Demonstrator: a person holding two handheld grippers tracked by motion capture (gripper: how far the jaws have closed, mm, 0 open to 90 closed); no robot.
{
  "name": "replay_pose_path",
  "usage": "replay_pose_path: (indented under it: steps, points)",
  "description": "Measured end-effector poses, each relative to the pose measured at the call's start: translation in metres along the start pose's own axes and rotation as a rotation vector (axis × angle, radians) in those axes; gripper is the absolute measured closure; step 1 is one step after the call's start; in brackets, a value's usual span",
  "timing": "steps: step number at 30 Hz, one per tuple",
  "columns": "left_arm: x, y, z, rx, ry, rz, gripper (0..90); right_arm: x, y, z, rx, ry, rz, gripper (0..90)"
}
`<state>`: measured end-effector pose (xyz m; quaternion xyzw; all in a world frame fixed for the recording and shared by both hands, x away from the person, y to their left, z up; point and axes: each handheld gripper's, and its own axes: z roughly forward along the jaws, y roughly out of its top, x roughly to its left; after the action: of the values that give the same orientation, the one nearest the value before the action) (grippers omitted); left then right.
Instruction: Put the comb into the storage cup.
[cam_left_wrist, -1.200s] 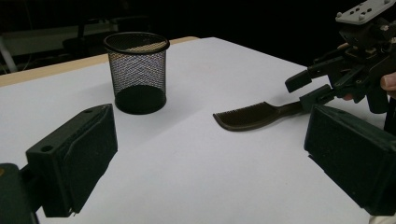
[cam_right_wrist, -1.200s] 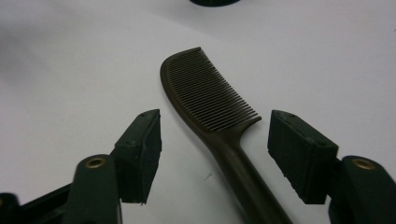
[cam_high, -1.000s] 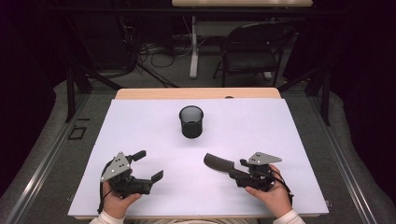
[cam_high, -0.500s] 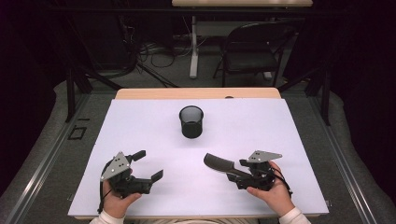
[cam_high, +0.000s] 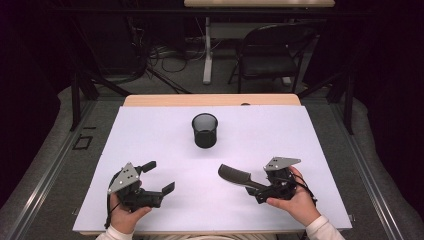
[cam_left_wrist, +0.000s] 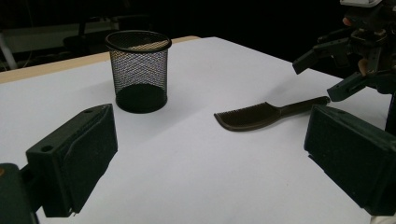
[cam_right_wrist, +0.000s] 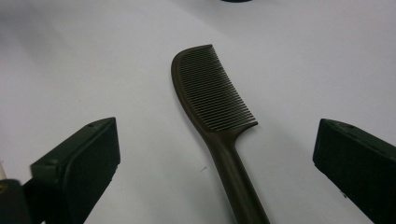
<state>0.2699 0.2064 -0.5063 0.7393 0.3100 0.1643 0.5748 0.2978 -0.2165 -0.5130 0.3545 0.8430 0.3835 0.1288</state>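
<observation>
Even overhead light on the white table (cam_high: 150, 130); surroundings fall to near black. Soft shadows lie close under the cup (cam_left_wrist: 138, 70) and comb (cam_right_wrist: 210, 107). Near jaws in both gripper views are blurred; all frames slightly soft, without glare

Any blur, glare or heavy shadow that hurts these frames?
High view: table evenly lit, surroundings dark, mesh cup sharp. Left gripper view: cup crisp with a soft shadow, its own jaws slightly soft. Right gripper view: comb teeth clearly resolved, no glare.
</observation>
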Motion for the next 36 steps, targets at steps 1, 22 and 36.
replay_pose_path:
  steps: [1,22,36]
  points:
    - [0.0,0.0,0.0,0.0,0.0,0.0,2.9,0.0,0.0,0.0,0.0,0.0,0.0,0.0]
    - [0.0,0.0,0.001,0.006,-0.004,0.002,2.9,-0.005,0.019,-0.001,0.204,-0.049,-0.164,0.0]
    - [-0.001,0.0,0.001,0.009,-0.005,0.004,2.9,-0.005,0.027,0.002,0.303,-0.028,-0.205,0.5]
